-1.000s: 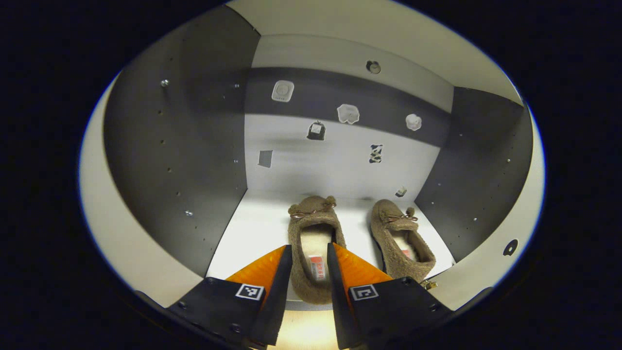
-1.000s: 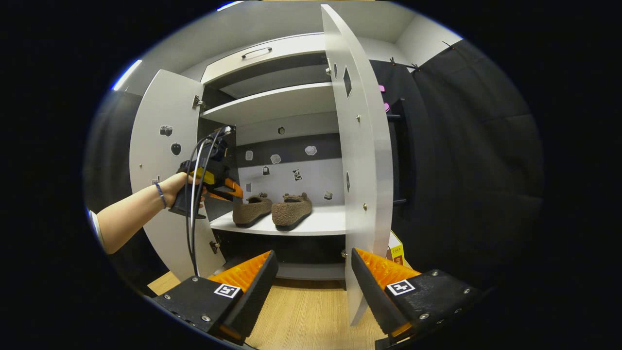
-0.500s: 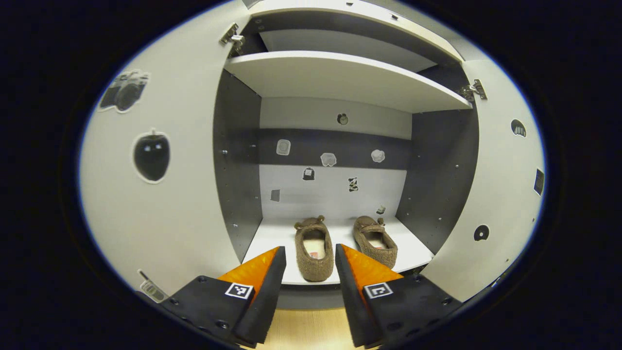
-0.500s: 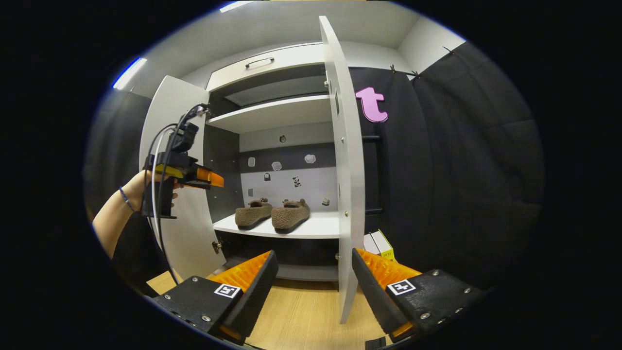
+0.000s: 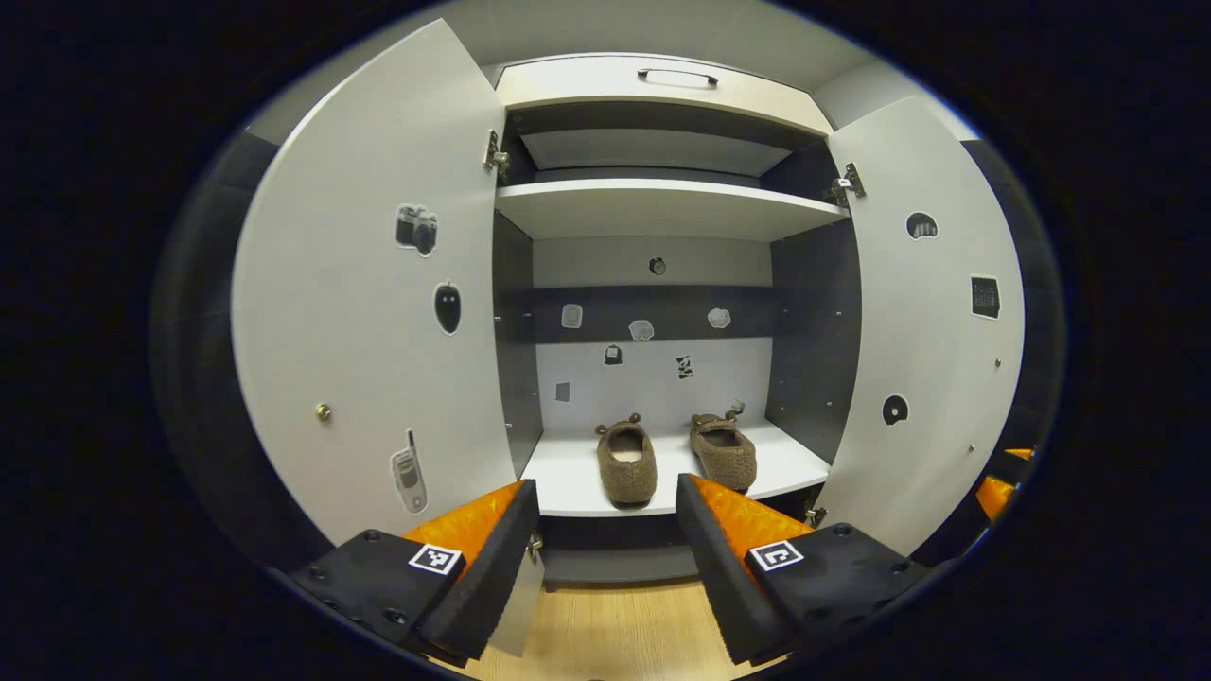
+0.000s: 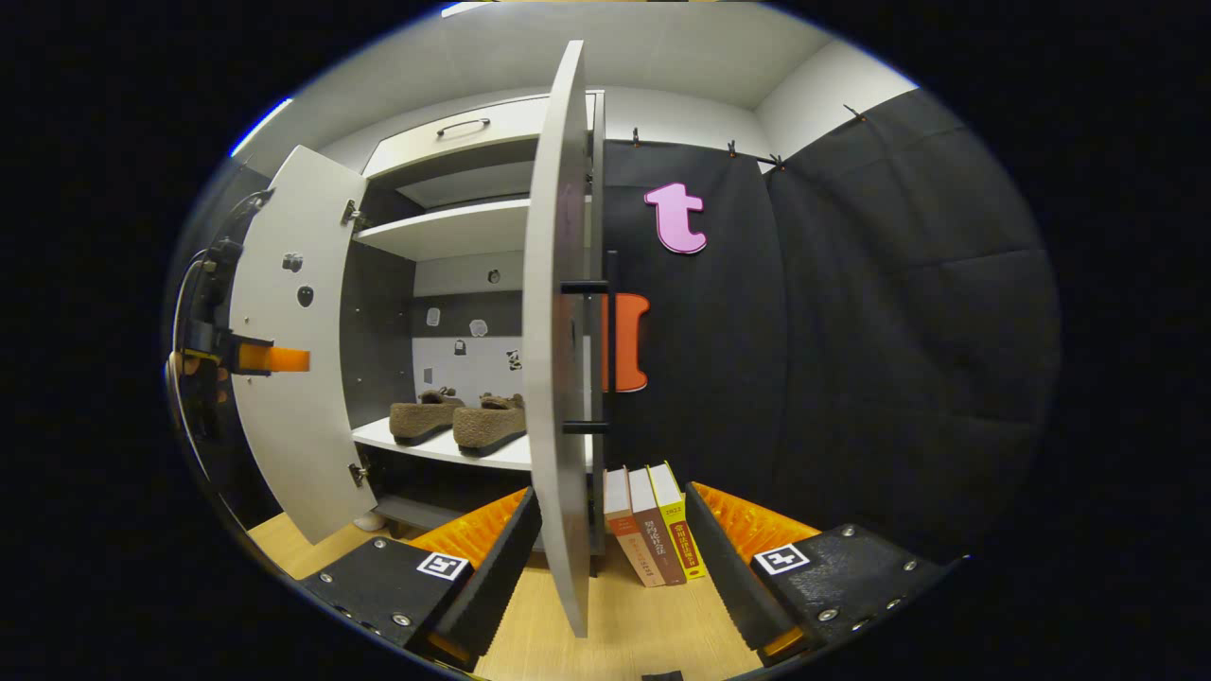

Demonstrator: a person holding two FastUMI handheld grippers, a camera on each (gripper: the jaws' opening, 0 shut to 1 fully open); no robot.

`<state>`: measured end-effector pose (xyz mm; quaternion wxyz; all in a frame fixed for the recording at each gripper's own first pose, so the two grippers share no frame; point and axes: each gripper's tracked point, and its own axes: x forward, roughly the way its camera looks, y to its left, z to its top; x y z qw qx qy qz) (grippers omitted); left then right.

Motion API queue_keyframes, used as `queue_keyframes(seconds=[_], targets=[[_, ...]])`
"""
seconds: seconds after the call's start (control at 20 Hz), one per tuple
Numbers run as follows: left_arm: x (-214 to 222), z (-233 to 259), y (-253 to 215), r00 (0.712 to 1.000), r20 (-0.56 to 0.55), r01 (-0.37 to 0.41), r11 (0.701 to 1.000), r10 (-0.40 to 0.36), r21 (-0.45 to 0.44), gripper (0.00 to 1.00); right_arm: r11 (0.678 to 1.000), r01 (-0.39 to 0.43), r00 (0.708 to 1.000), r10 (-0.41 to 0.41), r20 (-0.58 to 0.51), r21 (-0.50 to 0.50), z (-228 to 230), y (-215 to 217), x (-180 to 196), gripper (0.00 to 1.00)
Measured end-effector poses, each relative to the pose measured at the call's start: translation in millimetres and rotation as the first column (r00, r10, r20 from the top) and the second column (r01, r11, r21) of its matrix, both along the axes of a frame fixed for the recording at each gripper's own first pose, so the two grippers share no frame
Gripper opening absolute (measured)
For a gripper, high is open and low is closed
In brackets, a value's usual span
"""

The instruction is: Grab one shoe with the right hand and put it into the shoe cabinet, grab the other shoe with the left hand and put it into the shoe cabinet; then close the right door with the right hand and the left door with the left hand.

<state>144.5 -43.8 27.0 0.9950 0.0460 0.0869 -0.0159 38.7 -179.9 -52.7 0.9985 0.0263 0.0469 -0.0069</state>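
Both fuzzy brown slippers (image 5: 627, 462) (image 5: 726, 450) sit side by side on the shoe cabinet's lower shelf (image 5: 568, 478), with both doors (image 5: 378, 284) (image 5: 922, 331) open. The left gripper (image 5: 605, 530) and right gripper (image 6: 610, 539) are spread and empty, the right door's edge (image 6: 553, 331) standing between the right gripper's fingers.

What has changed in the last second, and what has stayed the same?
The left gripper drew back from the left shoe, out of the cabinet. The right gripper swung toward the right door edge. Both shoes, both open doors and both open jaws stayed as they were.
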Motion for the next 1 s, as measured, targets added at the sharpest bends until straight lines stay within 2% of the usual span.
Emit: queue_keyframes(seconds=[0.25, 0.7, 0.95, 1.0], targets=[[-47.5, -8.6, 11.2, 0.995, 0.092, -0.029, 0.999, 0.026, 0.022, 0.95, 0.999, 0.035, 0.999, -0.035, -0.016, 0.006, -11.6, -23.6, 13.7, 0.94], [-119.5, -37.4, 49.8, 0.977, 0.17, -0.129, 0.992, 0.129, -0.013, 0.95, 1.0, -0.014, 1.0, 0.014, -0.016, 0.004, -21.9, -15.6, 28.5, 0.94], [-148.1, -59.7, 81.4, 0.97, 0.13, -0.193, 0.976, 0.206, -0.102, 0.95, 0.999, -0.028, 0.999, 0.029, -0.024, 0.02, -27.7, -7.1, 29.0, 0.94], [-150.3, -63.3, 90.0, 0.969, 0.119, -0.203, 0.973, 0.215, -0.106, 0.95, 0.999, -0.028, 0.999, 0.028, -0.022, 0.016, -26.4, -6.9, 27.4, 0.99]])
